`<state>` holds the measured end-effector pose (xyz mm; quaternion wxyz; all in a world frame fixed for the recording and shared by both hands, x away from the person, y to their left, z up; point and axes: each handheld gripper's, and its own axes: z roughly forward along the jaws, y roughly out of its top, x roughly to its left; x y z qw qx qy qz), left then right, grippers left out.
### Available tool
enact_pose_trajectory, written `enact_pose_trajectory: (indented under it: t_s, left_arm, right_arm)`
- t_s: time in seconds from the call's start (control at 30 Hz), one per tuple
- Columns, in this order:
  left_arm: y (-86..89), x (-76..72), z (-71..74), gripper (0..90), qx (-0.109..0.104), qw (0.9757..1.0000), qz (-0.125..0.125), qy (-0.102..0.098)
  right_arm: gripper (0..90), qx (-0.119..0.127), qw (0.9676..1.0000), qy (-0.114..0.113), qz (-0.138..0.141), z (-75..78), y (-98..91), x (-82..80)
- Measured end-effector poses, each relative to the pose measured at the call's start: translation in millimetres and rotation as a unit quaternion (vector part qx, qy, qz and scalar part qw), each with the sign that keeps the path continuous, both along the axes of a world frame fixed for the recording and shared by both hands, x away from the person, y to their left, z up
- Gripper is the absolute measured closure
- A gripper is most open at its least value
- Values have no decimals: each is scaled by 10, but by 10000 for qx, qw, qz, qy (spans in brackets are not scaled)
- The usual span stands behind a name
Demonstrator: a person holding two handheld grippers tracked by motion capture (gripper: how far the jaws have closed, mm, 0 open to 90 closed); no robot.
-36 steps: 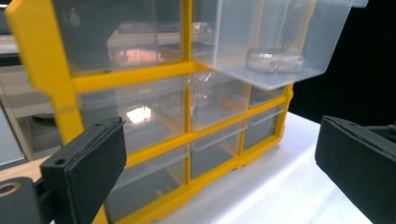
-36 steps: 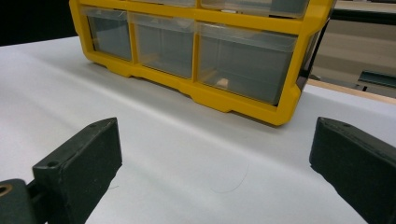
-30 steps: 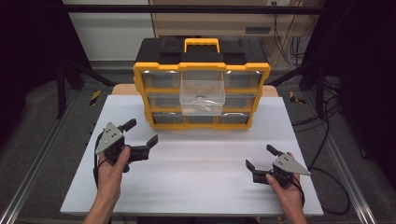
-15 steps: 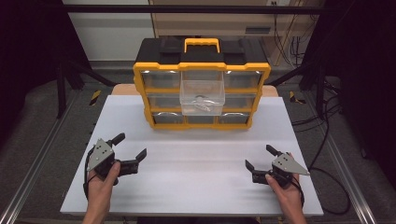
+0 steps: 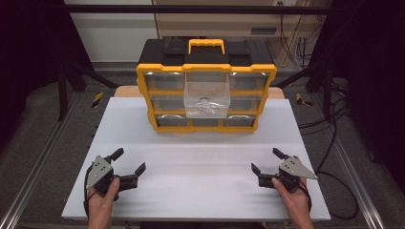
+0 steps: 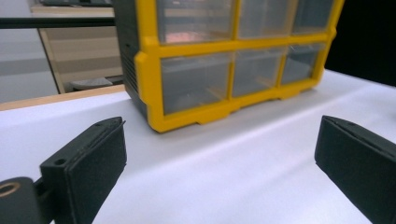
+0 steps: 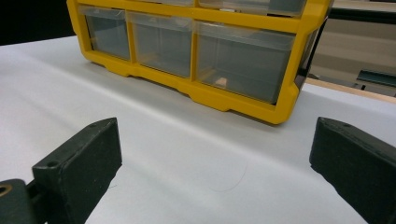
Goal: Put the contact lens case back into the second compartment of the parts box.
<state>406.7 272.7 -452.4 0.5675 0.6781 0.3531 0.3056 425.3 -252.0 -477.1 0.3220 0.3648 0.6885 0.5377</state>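
Observation:
A yellow and black drawer organizer (image 5: 206, 62) stands at the back of the white table (image 5: 200, 167). Its clear middle drawer (image 5: 207, 100) is pulled out, with a small item inside. My left gripper (image 5: 128, 161) rests open near the front left of the table, held by a hand. My right gripper (image 5: 267, 161) is open at the front right, also hand-held. Both jaw pairs stand wide apart with nothing between them. The organizer's lower drawers (image 6: 224, 74) face the left gripper view, and its bottom row (image 7: 187, 46) faces the right gripper view.
Metal frame rails (image 5: 28, 191) run along both sides of the table. Cables (image 5: 329, 124) lie on the floor to the right. A broad stretch of white tabletop separates the grippers from the organizer.
My left gripper has moved back toward the front edge and lower on the table. The right gripper has stayed in place.

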Motion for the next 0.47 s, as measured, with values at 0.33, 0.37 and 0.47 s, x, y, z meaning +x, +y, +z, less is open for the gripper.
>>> enact_pose_trajectory:
  t_s: [0.33,0.37,0.47]
  left_arm:
    - [-80,-83,-95,19,-99,9999,116,-34]
    - [-85,-90,-99,19,-87,9999,97,-29]
    - [-101,-117,-112,18,-88,10000,24,9]
  right_arm:
    - [26,-6,9999,68,-121,-8,-72,10]
    - [25,-46,9998,103,-141,-18,-76,16]
    - [31,-138,9987,403,-293,-72,-66,58]
